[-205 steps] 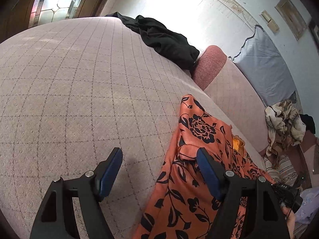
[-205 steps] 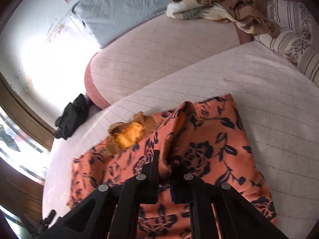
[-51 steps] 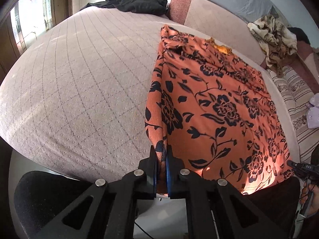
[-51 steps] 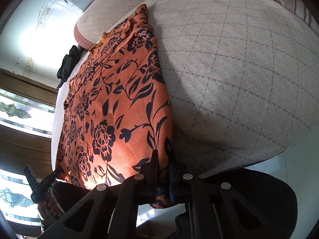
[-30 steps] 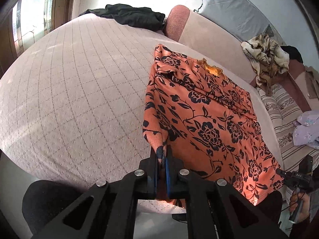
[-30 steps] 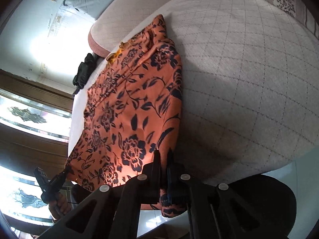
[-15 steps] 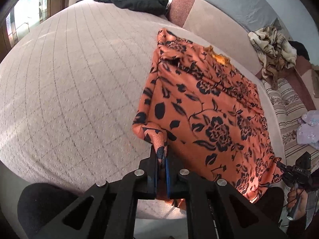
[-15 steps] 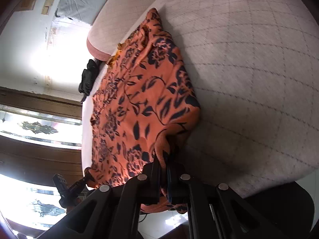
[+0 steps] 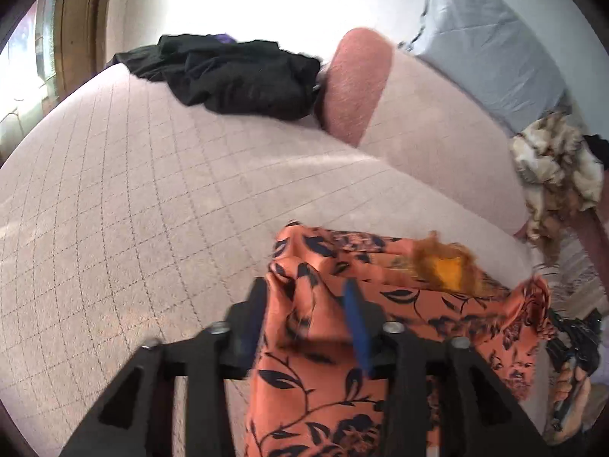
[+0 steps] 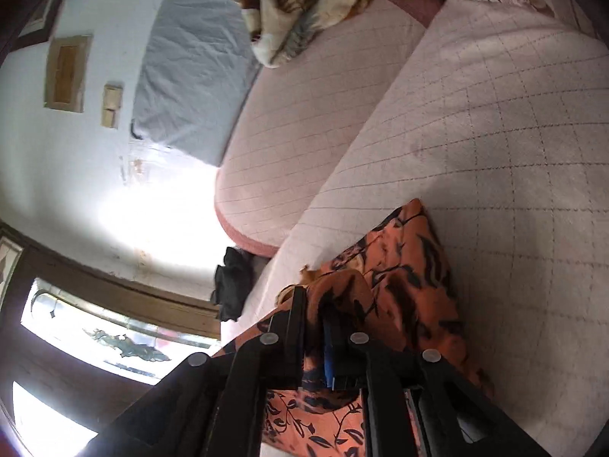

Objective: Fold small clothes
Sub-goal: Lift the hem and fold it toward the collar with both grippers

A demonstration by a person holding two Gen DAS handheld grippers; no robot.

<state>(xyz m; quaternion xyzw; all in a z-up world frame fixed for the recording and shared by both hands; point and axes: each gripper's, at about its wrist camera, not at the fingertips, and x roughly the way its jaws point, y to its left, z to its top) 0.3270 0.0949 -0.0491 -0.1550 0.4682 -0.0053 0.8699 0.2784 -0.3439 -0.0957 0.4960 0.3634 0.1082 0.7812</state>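
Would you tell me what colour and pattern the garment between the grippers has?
The garment is orange with a dark floral-and-leaf print, clearest in the left wrist view.

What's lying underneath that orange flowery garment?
The orange floral garment lies on the pink quilted bed cover, folded over itself. Anything between its layers is hidden.

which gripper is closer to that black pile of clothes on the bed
Left. The left gripper sits at the orange garment's edge that faces the black clothes; the right gripper is at the opposite edge, farther away.
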